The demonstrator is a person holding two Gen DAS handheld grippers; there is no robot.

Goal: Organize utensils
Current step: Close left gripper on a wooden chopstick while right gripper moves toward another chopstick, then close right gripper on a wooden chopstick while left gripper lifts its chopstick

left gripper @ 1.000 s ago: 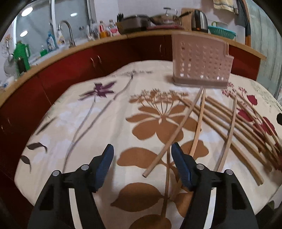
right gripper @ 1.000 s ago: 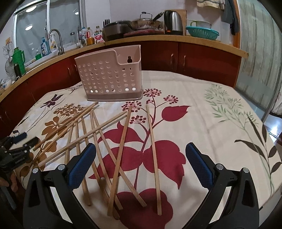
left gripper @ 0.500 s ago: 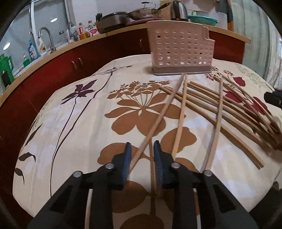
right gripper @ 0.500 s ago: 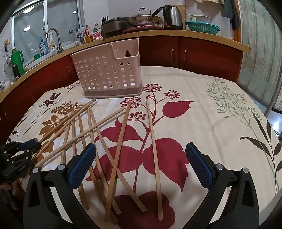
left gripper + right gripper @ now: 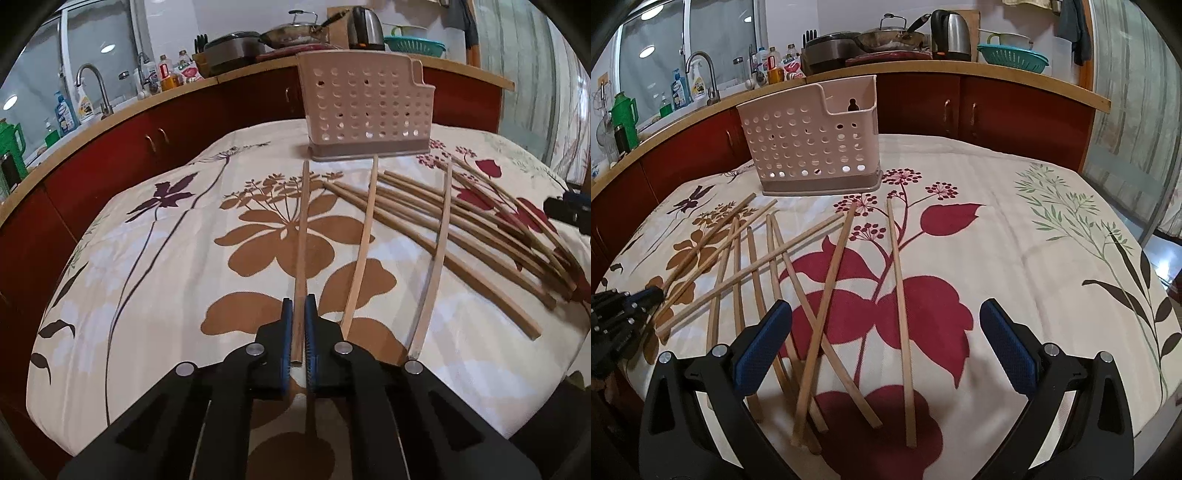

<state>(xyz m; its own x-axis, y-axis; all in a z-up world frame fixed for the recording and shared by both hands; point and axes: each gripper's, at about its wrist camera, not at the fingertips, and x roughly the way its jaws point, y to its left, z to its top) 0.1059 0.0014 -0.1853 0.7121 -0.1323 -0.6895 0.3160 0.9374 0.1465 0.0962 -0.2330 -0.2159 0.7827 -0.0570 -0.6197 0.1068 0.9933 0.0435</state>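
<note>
at the bottom centre of the left wrist view, the left gripper [image 5: 299,328] is clamped on one chopstick [image 5: 301,236] pointing up-frame at the perforated holder [image 5: 364,110]. lower in the right view, the right gripper [image 5: 886,343] gapes wide above scattered chopsticks [image 5: 827,295].

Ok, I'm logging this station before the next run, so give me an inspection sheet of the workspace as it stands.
Surface: table under a floral tablecloth.
Job's things: pink perforated holder upright at the far side; loose chopsticks scattered and crossing in front of it.
Clutter: nothing seen on the table.
Grippers: left gripper shut on one chopstick; right gripper open above the pile, holding nothing.
Cables: nothing seen.
Surroundings: counter with kettle, wok, green colander, bottles, tap.
</note>
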